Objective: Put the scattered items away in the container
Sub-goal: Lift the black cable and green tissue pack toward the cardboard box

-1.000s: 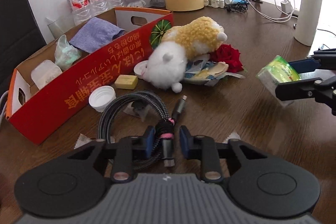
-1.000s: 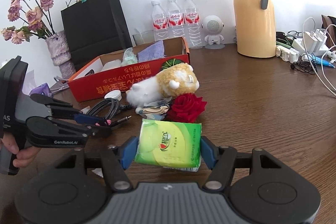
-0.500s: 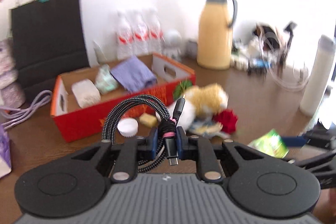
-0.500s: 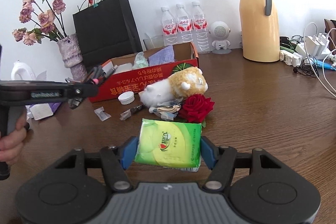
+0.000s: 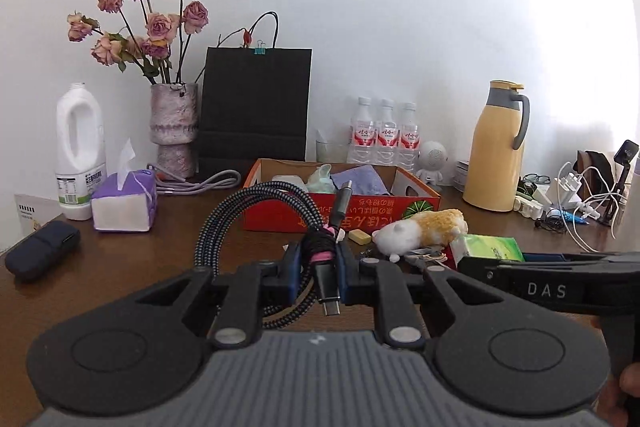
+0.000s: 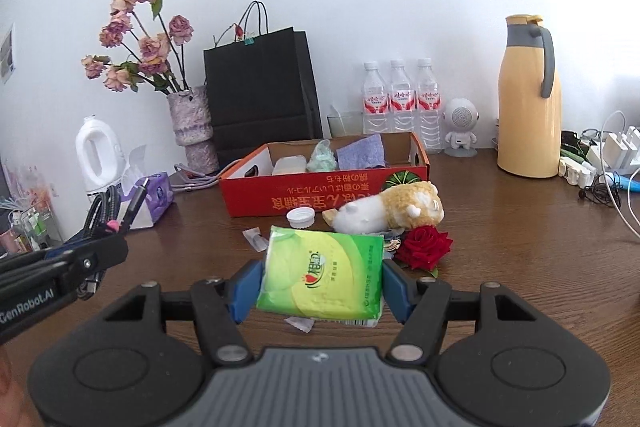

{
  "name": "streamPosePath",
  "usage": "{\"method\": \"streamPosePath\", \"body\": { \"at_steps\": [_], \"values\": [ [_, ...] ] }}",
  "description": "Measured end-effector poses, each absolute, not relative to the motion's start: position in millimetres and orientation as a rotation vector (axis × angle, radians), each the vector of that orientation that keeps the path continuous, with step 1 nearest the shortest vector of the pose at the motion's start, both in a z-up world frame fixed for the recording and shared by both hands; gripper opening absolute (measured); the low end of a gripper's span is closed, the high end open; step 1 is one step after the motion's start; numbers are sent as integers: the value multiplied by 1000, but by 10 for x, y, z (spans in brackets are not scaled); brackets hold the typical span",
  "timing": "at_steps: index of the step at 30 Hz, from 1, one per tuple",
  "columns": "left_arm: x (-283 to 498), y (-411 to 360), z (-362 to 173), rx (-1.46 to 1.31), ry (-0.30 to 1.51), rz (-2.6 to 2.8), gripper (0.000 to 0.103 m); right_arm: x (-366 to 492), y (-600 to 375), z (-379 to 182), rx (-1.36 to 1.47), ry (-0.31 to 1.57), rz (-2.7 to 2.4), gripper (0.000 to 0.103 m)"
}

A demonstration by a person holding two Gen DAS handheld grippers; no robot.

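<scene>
Left gripper [image 5: 319, 269] clamps a coiled black braided cable [image 5: 256, 215]; right gripper [image 6: 320, 287] clamps a green tissue packet [image 6: 320, 277], both above the desk before the orange cardboard box [image 6: 320, 195].

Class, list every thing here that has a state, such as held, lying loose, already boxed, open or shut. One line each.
left gripper: shut on coiled cable
coiled cable: held, lifted
right gripper: shut on tissue pack
tissue pack: held, lifted
red box: open-topped
purple cloth: boxed
plush toy: loose on table
rose: loose
bottle cap: loose
</scene>
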State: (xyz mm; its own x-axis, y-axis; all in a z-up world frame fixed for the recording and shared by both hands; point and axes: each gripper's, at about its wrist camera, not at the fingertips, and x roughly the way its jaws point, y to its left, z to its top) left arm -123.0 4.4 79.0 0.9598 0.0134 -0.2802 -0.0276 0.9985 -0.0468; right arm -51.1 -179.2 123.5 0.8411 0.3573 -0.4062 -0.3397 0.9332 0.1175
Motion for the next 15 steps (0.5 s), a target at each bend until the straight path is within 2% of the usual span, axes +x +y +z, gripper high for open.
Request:
{"method": "streamPosePath", "body": {
  "at_steps": [8,15],
  "values": [
    [-1787,-107,720,14,185,67,19,-1147,-1922,1217,14,314,345,63],
    [-1630,-135,764,9,184,47,19,-1267,-2067,1322,1,213,305,63]
  ]
}}
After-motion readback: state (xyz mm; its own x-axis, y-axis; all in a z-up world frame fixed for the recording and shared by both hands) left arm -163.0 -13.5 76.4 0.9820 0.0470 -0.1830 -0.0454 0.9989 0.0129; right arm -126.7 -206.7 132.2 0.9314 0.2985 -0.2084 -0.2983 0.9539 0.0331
